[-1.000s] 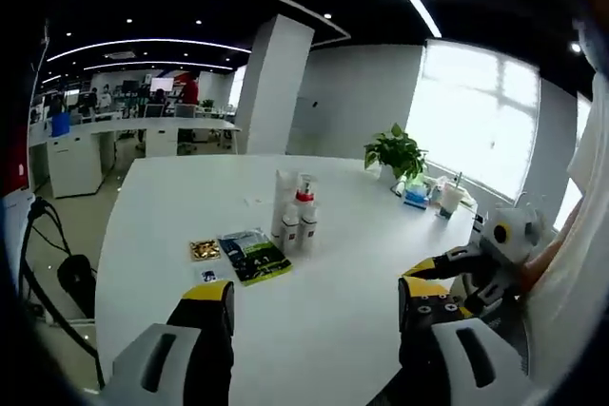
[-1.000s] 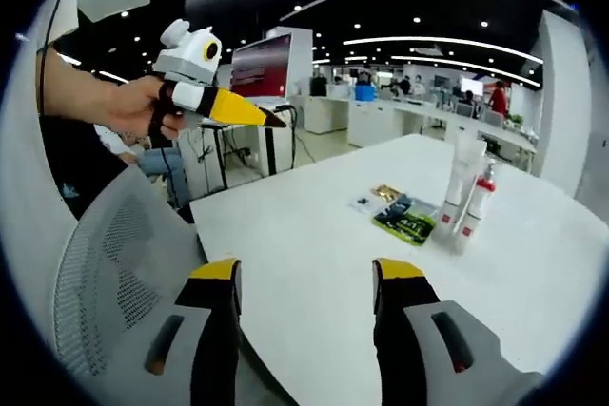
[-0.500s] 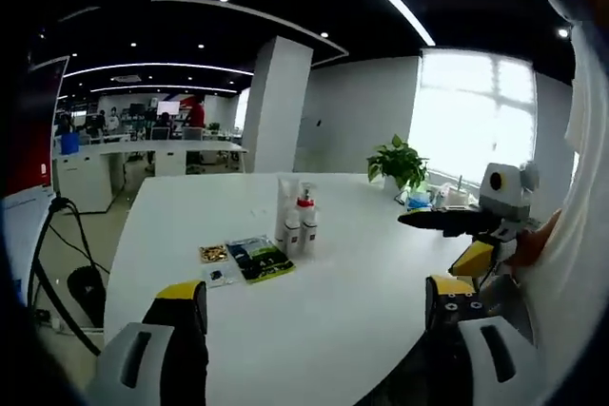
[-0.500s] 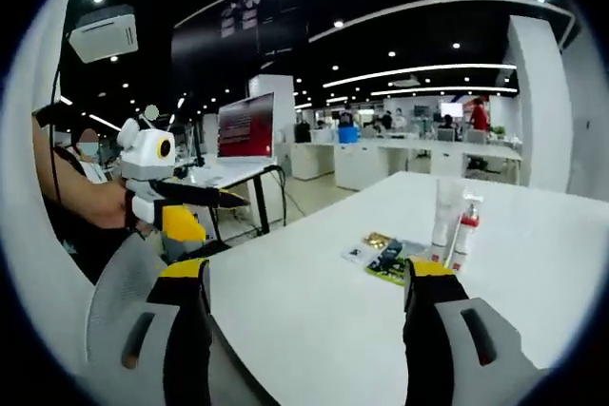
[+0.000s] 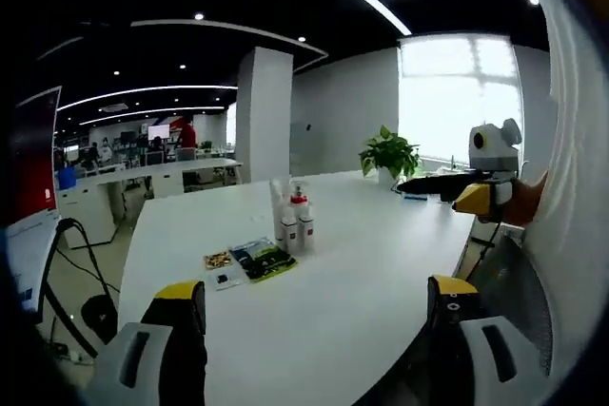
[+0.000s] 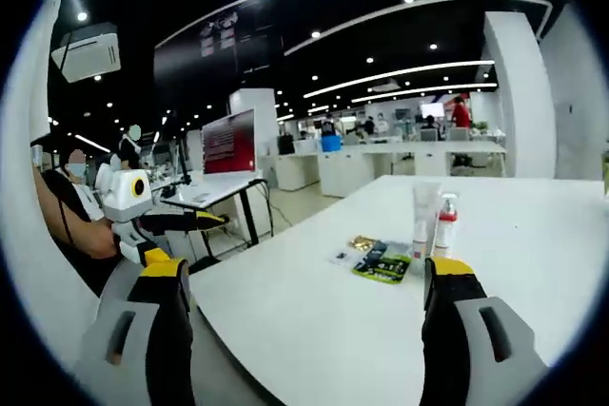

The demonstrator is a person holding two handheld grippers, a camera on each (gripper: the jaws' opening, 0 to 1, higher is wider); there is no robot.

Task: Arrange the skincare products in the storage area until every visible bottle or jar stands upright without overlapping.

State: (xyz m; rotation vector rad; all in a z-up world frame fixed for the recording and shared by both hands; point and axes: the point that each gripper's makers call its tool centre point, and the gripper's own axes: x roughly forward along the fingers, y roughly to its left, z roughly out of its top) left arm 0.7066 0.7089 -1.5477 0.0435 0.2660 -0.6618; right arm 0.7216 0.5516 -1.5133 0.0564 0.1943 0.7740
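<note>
A tight cluster of upright skincare bottles [image 5: 293, 218] stands mid-table: a tall white tube, a pump bottle with a red collar and short white bottles. In the right gripper view the same bottles [image 6: 432, 222] stand right of centre. Flat sachets lie beside them: a green one [image 5: 265, 261], a gold one [image 5: 218, 260] and a small white one [image 5: 226, 279]. My left gripper [image 5: 314, 299] hovers wide open near the table's near edge, far from the bottles. My right gripper [image 6: 309, 278] is also wide open and holds nothing. Each gripper appears in the other's view, right [image 5: 457, 187] and left [image 6: 176, 222].
The round white table [image 5: 362, 273] is bare around the cluster. A potted plant [image 5: 390, 152] and small items sit at its far edge by the window. Desks [image 6: 381, 161] and a monitor stand [image 6: 228, 154] fill the office behind. A person's sleeve [image 5: 571, 187] is at the right.
Both views have pulled back and levelled, so the bottles look smaller. Both grippers' jaws stand wider apart than a second ago. Each gripper has shifted in the other's view.
</note>
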